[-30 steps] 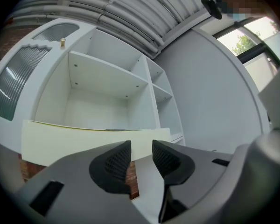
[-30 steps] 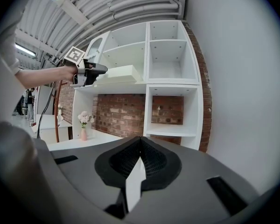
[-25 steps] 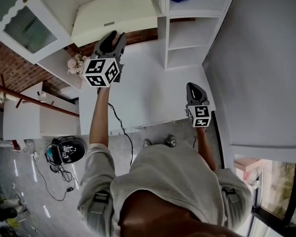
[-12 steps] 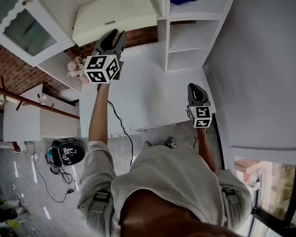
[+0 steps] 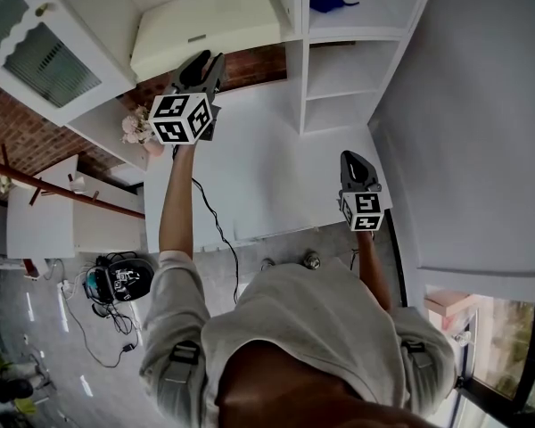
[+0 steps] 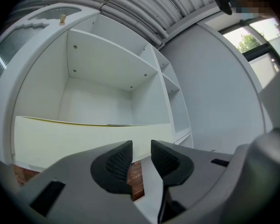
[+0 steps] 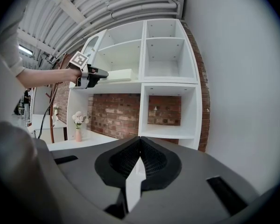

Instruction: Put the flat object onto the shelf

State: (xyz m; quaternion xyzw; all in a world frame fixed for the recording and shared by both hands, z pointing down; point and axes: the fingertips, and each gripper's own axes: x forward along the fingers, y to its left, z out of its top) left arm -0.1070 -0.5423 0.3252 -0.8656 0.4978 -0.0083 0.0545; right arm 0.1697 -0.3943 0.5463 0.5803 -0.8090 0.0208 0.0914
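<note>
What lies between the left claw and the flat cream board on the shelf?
Nothing. In the left gripper view the open left claw faces the flat cream board directly, with no object between. Whether they touch cannot be told.

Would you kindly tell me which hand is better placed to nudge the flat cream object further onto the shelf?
Left, probably. The left tongs are raised right at the flat cream object on the shelf, slightly open and empty. The right tongs hang lower, shut, away from it.

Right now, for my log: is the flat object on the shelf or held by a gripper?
On the shelf. The flat object lies along it; the left gripper has its jaws apart, nothing between them.
</note>
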